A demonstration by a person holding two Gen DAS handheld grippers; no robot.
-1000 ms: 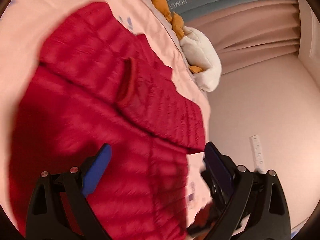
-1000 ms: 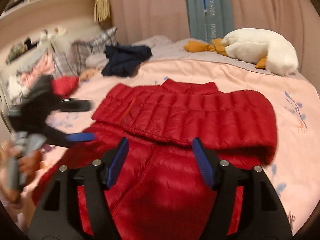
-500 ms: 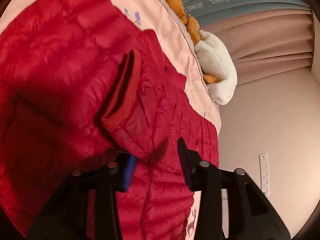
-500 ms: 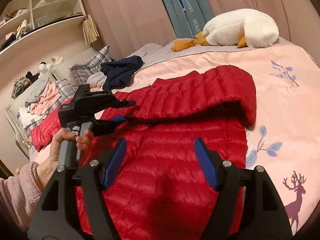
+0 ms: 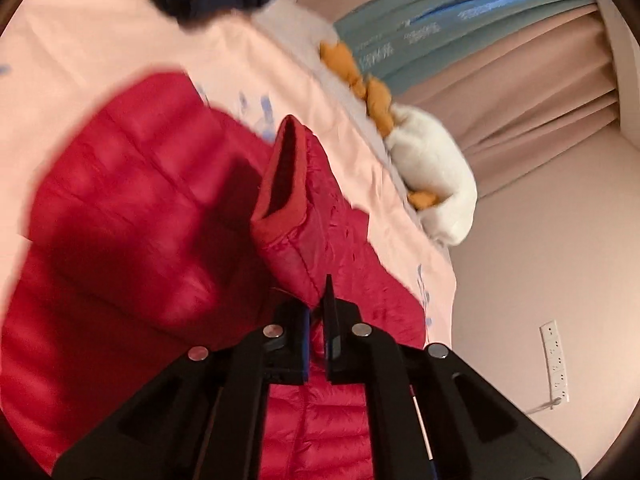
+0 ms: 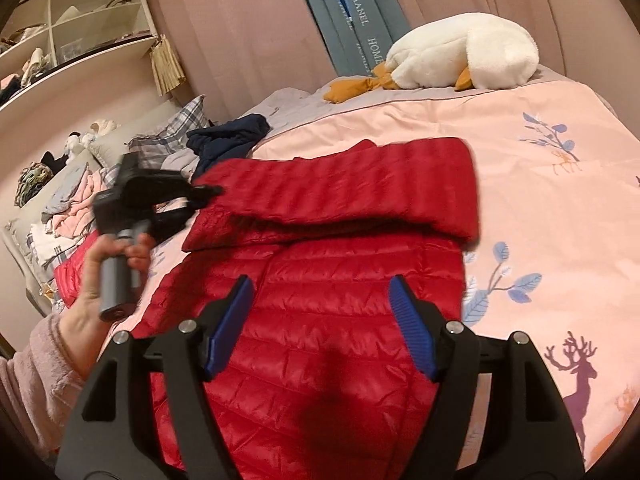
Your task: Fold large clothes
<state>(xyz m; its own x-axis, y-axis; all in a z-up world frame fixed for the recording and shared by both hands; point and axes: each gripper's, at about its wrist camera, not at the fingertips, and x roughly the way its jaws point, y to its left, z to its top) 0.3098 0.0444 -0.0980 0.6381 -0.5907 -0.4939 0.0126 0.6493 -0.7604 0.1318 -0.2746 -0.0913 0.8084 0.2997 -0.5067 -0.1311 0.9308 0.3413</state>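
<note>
Left wrist view: the jaws of the left gripper (image 5: 318, 322) are drawn narrow and pinch a fold of the sleeve (image 5: 298, 216) near its cuff (image 5: 280, 178), with red fabric caught between the two pads. That sleeve belongs to the red quilted jacket (image 6: 332, 312), which lies spread on the bed (image 6: 540, 200), front up, with both sleeves crossed over the chest. In the right wrist view the left gripper (image 6: 204, 192) meets the sleeve end at the left of the jacket, held by the left hand (image 6: 108, 264). The right gripper (image 6: 320, 320) hovers over the lower body of the jacket with its jaws wide and nothing between them. Handling judgement: the jacket is likely light, soft and puffy, with a smooth shell that may slip from a shallow pinch; it has no stiffness and will sag and trail wherever it is not supported. Take hold at seams, cuffs or the hem, where layers are thicker, and grip through the full padding. Trapped air may cause folds to spring back, so press each fold flat. A dark garment (image 6: 228, 138) and a plush goose (image 6: 460, 54) lie further up the bed, well apart from the jacket.
</note>
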